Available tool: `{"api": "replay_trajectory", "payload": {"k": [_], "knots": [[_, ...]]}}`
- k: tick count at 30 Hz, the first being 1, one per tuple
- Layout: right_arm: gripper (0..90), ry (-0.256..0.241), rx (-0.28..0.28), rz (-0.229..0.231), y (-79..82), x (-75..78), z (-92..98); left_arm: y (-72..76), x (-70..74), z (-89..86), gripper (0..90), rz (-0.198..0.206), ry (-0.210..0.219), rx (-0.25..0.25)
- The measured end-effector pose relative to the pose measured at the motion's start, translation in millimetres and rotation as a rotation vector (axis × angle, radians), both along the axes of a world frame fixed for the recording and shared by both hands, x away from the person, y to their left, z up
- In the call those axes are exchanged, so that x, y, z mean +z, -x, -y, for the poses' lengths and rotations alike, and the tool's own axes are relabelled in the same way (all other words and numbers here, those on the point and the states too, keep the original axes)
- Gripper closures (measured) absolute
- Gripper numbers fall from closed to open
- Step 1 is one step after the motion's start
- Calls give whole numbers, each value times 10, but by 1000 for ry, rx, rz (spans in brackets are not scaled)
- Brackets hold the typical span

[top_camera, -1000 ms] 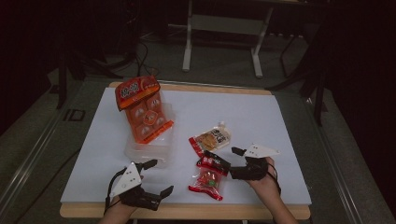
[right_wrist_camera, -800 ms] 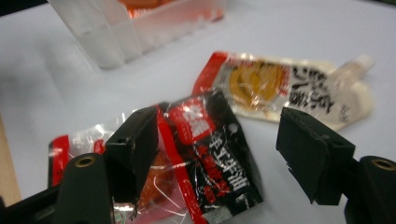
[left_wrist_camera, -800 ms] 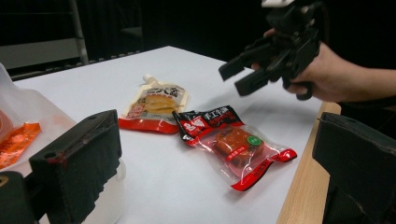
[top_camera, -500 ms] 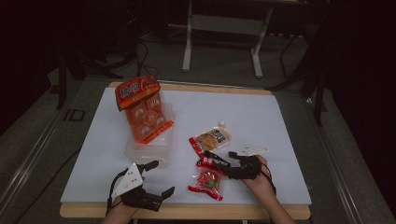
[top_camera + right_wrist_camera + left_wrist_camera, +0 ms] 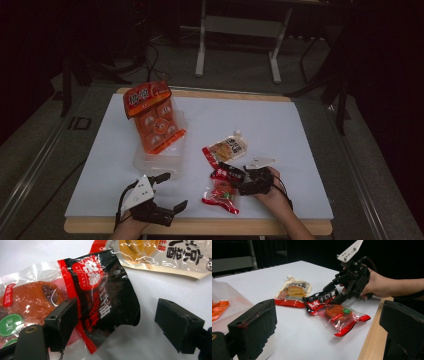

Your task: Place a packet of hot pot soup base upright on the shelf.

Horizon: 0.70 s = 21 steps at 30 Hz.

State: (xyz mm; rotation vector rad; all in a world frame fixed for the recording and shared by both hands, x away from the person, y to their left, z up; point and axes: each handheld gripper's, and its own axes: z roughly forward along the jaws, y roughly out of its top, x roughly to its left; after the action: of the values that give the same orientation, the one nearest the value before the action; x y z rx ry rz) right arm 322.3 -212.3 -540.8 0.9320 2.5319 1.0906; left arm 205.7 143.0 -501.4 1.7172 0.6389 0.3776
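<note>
Two grippers, both open. Left gripper point(image 5: 167, 192) idles wide by the near edge, holding nothing. Right gripper point(image 5: 231, 175) has jaws spread around the black-topped end of the red snack packet point(image 5: 221, 192), near table point(image 5: 300, 140) front. Seat deeper on that flap before closing; thin film may slip.

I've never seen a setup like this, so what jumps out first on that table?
Probably the tall orange packet of round snacks, leaning out of a clear plastic tub at the white table's left. Near the front edge, the right gripper, jaws open, reaches around the black top of a red-and-clear snack pouch, with a pale yellow spouted pouch just behind.
</note>
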Motion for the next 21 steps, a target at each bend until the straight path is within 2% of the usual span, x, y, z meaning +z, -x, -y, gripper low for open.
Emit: {"api": "replay_trajectory", "payload": {"k": [3, 7, 9, 12, 15, 16, 17, 18, 21], "knots": [[244, 7, 13, 2, 7, 10, -18, -10, -6, 1, 17, -4, 2, 0], [458, -1, 56, 0, 45, 35, -42, -11, -15, 7, 17, -7, -5, -2], [522, 2, 59, -15, 54, 50, -60, -8, -11, 14, 17, -8, -6, -6], [679, -16, 57, -70, 22, 74, -59, -1, 4, 20, 17, -16, -17, -10], [776, -24, 66, -110, 13, 84, -80, 0, 1, 25, 17, -21, -19, -11], [833, -22, 74, -117, 12, 89, -89, 0, -2, 27, 17, -21, -22, -11], [854, -30, 82, -131, 16, 86, -100, -3, -6, 28, 17, -23, -24, -14], [867, -20, 80, -121, 27, 89, -112, -4, -10, 29, 17, -22, -24, -14], [899, -28, 74, -135, 25, 114, -103, -6, -13, 31, 18, -25, -25, -16]]}}
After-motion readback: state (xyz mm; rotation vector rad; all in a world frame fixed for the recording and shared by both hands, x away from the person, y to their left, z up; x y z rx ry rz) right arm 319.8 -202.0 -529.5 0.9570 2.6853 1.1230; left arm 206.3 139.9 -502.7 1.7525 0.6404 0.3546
